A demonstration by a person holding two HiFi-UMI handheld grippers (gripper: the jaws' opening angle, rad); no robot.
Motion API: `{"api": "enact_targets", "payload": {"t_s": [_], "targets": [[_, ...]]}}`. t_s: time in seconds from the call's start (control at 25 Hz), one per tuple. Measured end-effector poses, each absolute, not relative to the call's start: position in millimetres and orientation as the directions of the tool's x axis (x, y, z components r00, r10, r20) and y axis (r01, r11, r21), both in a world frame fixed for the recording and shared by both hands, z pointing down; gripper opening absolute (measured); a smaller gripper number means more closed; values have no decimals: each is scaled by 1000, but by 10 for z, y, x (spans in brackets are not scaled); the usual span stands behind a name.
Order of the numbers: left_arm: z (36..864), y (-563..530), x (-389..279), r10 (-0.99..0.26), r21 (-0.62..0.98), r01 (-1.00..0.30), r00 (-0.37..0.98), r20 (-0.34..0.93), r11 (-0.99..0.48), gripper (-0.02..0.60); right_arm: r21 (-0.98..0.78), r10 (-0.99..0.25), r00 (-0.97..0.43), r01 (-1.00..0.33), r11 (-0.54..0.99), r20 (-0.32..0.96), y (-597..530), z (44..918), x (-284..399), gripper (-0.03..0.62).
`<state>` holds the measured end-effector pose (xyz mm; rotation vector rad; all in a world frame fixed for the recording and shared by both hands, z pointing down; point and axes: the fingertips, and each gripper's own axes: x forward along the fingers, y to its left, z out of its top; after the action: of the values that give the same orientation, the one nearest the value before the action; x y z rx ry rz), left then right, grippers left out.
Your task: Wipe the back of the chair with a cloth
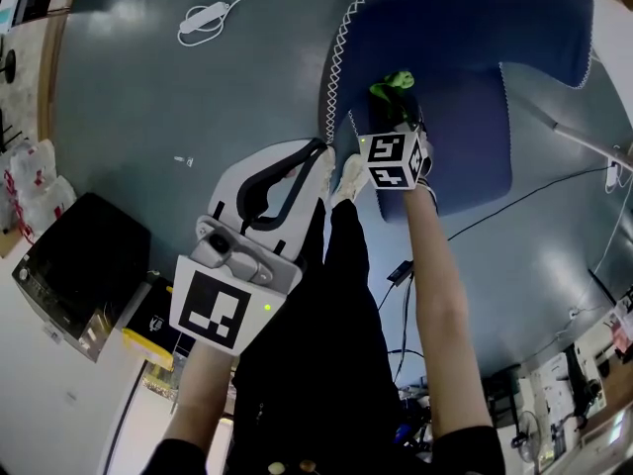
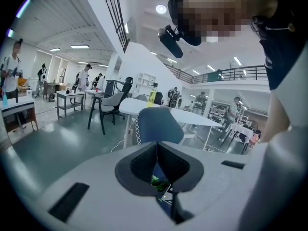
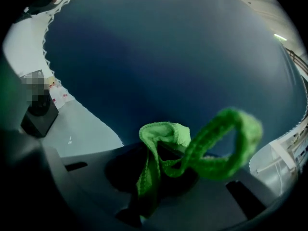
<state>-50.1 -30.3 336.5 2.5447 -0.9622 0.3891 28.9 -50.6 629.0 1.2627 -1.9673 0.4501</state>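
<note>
Cloth (image 3: 161, 141), green, is clamped at a bunched fold between the jaws of the right gripper (image 1: 396, 107). Its free end is curled into a loop in front of the blue chair (image 1: 465, 57), whose padded surface fills the right gripper view. Whether the cloth touches the padding cannot be told. In the head view the chair is seen at far right, edged with white stitching, with the right gripper held over it. The left gripper (image 2: 156, 150) is held nearer and to the left, its jaws pressed together on nothing. The person's shoes (image 1: 351, 174) are seen between the two grippers, on the grey floor (image 1: 148, 107). A white power strip (image 1: 203, 16) with its cable lies at far left. A black box (image 1: 84, 270) stands at near left.
</note>
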Motion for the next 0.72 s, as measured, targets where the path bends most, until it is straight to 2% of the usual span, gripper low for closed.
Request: {"api": "enact_targets", "payload": {"t_s": [0.36, 0.52, 0.72], "targets": [[3399, -355, -455, -574, 249, -680, 723, 383, -690, 8, 76, -570, -221, -889, 451, 791, -443, 6520, 380, 54], [3351, -322, -454, -572, 240, -676, 725, 384, -696, 8, 87, -622, -217, -903, 421, 752, -464, 6271, 429, 54], [3222, -307, -460, -585, 234, -682, 722, 369, -693, 8, 108, -729, -211, -925, 365, 651, -509, 5534, 547, 54]]}}
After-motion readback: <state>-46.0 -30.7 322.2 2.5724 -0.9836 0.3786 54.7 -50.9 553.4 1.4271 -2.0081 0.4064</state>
